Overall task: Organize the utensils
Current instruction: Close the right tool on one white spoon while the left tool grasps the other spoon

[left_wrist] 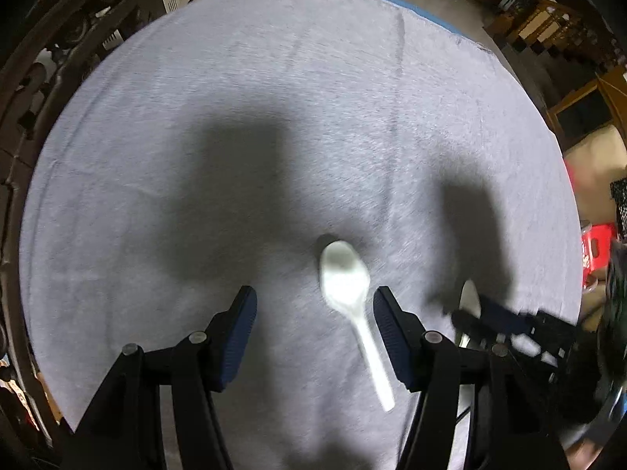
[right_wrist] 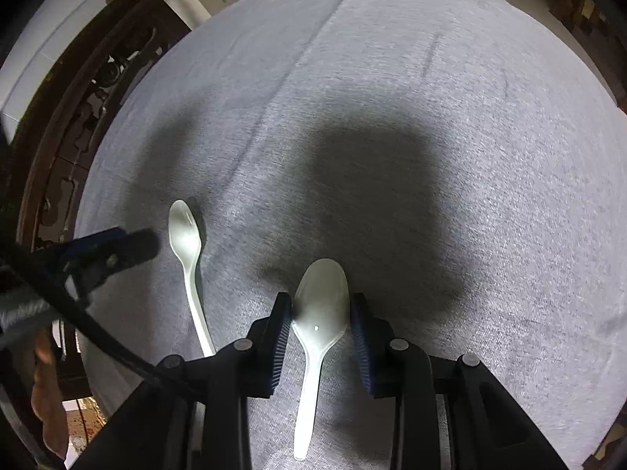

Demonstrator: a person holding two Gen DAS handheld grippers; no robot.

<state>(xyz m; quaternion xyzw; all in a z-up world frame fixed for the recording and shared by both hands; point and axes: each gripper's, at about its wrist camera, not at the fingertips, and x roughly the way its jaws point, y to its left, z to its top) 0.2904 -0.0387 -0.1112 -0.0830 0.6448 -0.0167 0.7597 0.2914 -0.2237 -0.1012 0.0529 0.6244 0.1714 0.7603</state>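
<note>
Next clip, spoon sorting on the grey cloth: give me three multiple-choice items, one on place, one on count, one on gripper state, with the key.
1. Where is the loose spoon in the left wrist view?
A. between the left gripper fingers
B. outside them
C. on the floor

2. How many white spoons show on the cloth?
A. one
B. two
C. four

3. What does the right gripper hold?
A. nothing
B. a fork
C. the second spoon

Key: 1 A, it lies in the open gap, untouched. 2 B, the right wrist view shows both. 3 C, both pads press its bowl.

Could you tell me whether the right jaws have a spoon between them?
Yes, the right gripper jaws flank a white spoon's bowl on both sides.
</note>
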